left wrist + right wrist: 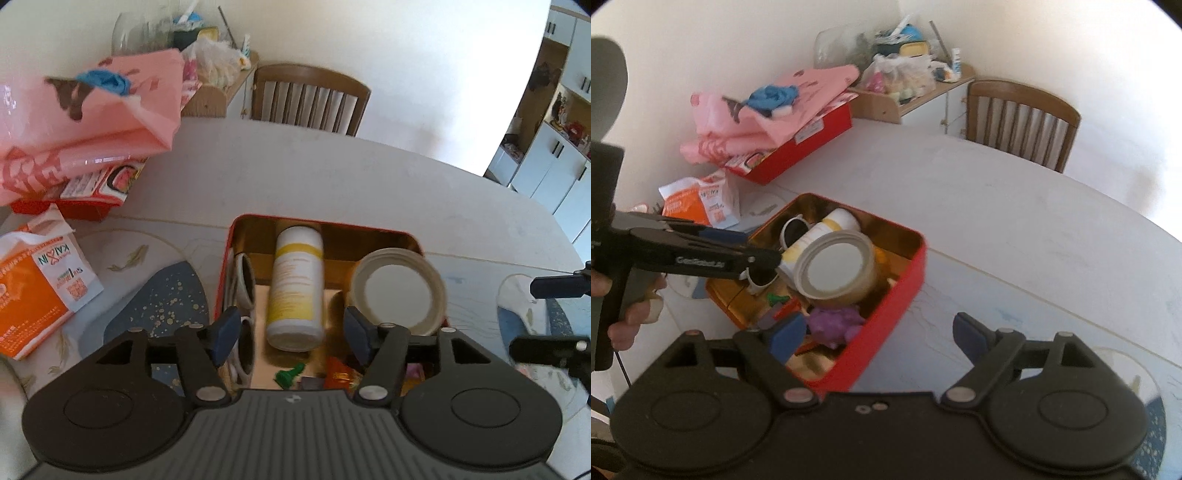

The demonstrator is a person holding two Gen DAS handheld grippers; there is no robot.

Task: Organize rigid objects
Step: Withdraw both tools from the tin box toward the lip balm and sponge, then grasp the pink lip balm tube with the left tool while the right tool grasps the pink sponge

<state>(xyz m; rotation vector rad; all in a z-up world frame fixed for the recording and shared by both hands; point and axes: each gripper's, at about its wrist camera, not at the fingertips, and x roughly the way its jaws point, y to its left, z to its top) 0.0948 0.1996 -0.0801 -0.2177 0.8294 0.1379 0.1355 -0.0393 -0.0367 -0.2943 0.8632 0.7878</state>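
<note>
1. Step in hand, as judged: release after loading; the white bottle (295, 288) lies inside the red tin (901, 295) on the desk (1015, 221).
2. Left tongs (291, 330) stand apart above the bottle, gripping nothing; right tongs (882, 338) spread wide, empty.
3. Next move: locate a remaining loose item; none shows nearby.

A white wall (1034, 44) backs a wooden chair (1019, 118), low shelf (912, 99) and white cabinets (554, 147).

one red tin (908, 280), one white bottle (295, 288), one tape roll (399, 291), one purple toy (834, 325), one wooden chair (310, 98)
</note>
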